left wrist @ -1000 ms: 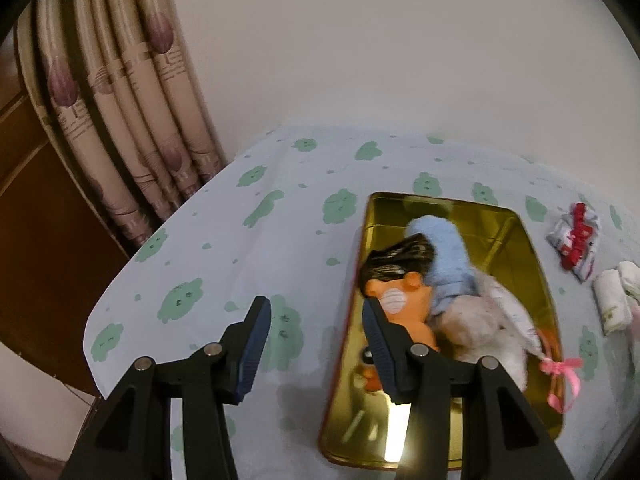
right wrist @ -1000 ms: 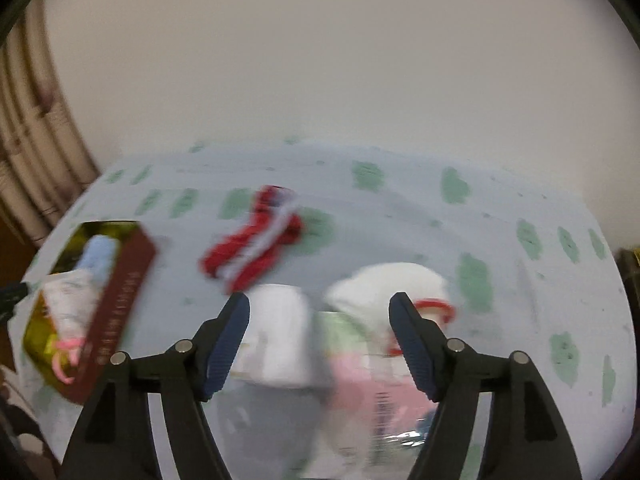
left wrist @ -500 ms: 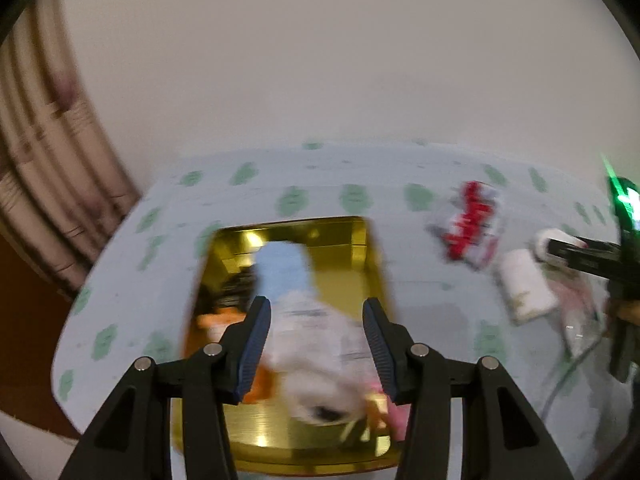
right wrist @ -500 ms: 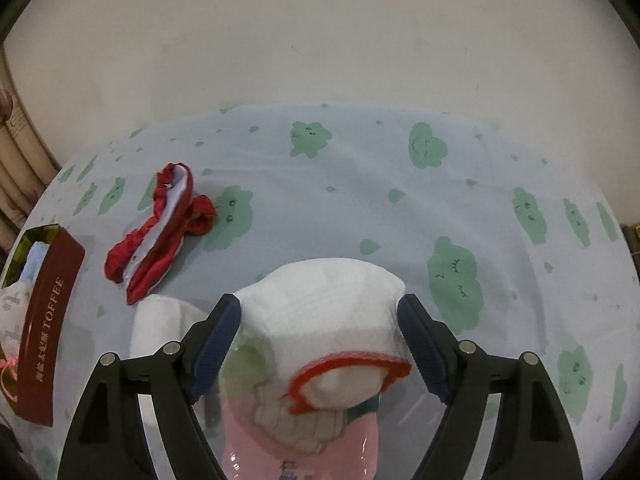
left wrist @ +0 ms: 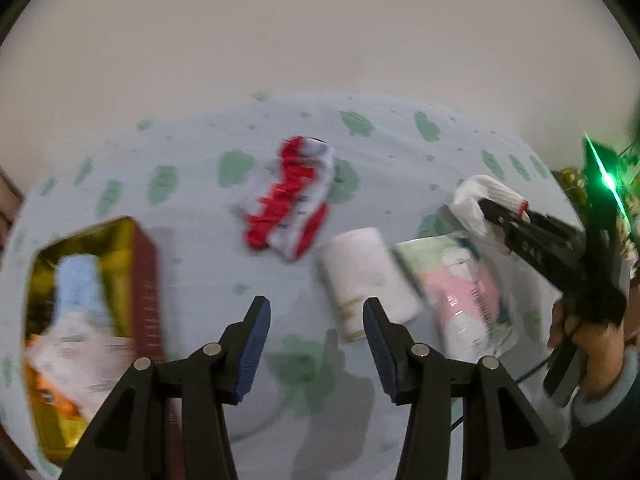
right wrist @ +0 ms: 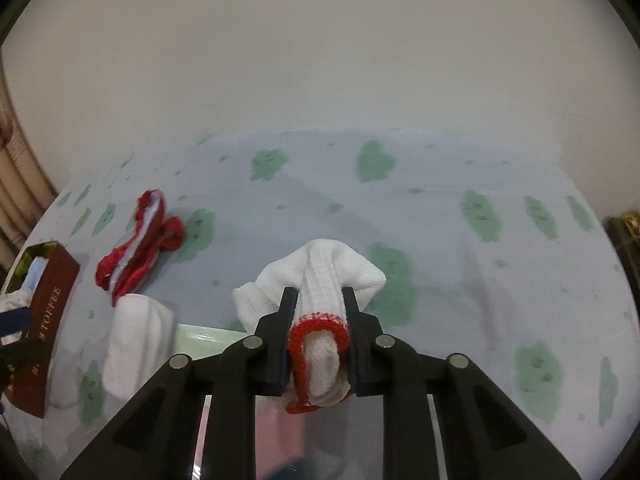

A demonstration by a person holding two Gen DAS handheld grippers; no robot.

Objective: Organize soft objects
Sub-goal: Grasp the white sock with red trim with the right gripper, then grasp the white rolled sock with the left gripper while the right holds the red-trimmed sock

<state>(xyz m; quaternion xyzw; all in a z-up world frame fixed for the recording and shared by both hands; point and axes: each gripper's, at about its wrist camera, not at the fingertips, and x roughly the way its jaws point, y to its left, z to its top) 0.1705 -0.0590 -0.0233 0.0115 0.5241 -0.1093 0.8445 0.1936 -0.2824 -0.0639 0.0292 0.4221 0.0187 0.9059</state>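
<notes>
My right gripper [right wrist: 318, 298] is shut on a white knit glove with a red cuff [right wrist: 320, 276], held just above a plastic packet; it also shows in the left wrist view [left wrist: 476, 200]. My left gripper [left wrist: 316, 316] is open and empty above the cloth, near a rolled white towel [left wrist: 366, 276]. A red-and-white cloth bundle [left wrist: 290, 194] lies beyond it, also in the right wrist view [right wrist: 138, 246]. The gold tin [left wrist: 142, 280] at left holds a blue cloth, a white item and an orange toy.
A pink and green plastic packet [left wrist: 460, 280] lies right of the towel. The table has a pale blue cloth with green prints [right wrist: 480, 216]. A wall stands behind. The tin's red side reads TOFFEE [right wrist: 50, 316]. Curtains hang at far left.
My right gripper has closed on the white glove and lifted it slightly. My left gripper has swung right from over the tin to over the towel, still open.
</notes>
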